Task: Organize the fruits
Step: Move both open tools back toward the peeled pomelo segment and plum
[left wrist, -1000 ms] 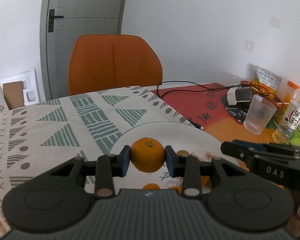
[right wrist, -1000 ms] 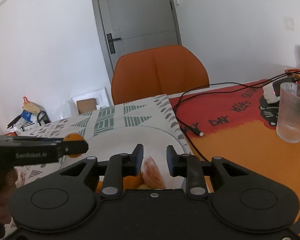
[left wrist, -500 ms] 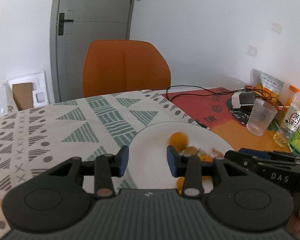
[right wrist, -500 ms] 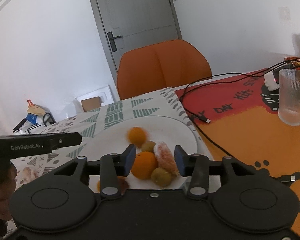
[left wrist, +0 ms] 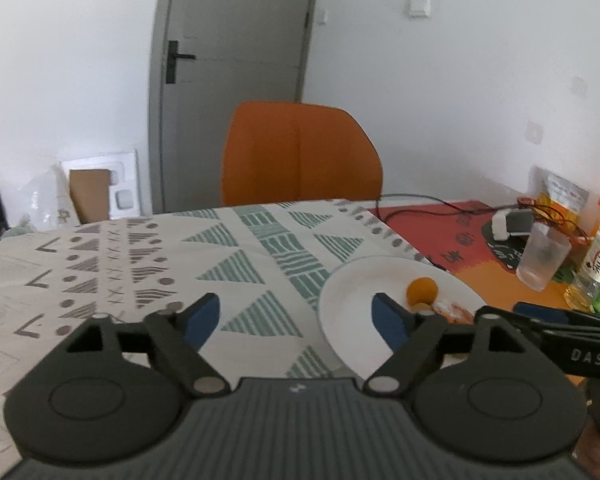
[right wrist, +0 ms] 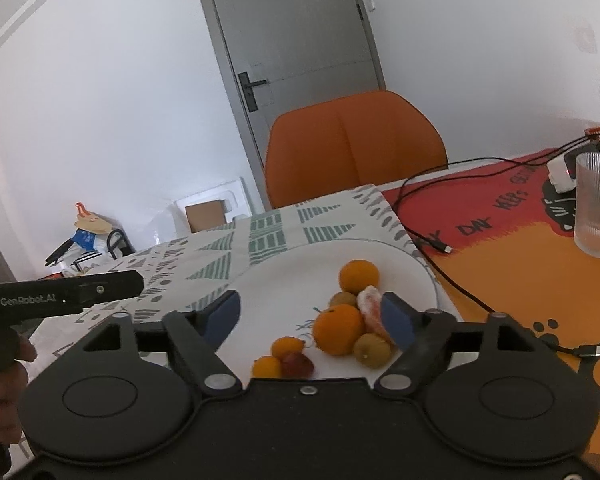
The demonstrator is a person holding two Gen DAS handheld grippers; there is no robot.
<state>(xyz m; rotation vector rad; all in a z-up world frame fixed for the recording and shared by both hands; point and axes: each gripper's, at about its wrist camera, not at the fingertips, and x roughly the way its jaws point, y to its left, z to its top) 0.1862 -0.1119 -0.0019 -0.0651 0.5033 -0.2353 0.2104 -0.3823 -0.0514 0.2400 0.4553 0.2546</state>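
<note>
Backing both tools off the white plate (right wrist: 404, 256) cleanly is the step in hand. The left tool (left wrist: 296, 316) and right tool (right wrist: 312, 316) have just been opening and stand spread with nothing pinched. The fruits (right wrist: 336, 328) sit heaped on the plate's near right part, one small orange (right wrist: 359, 276) just behind the heap. Lift clear before swinging aside, so no finger nudges the pile. Toward the desk's right edge a black cable (right wrist: 432, 236) and a ribbed glass (right wrist: 598, 208) crowd any rightward sweep.
</note>
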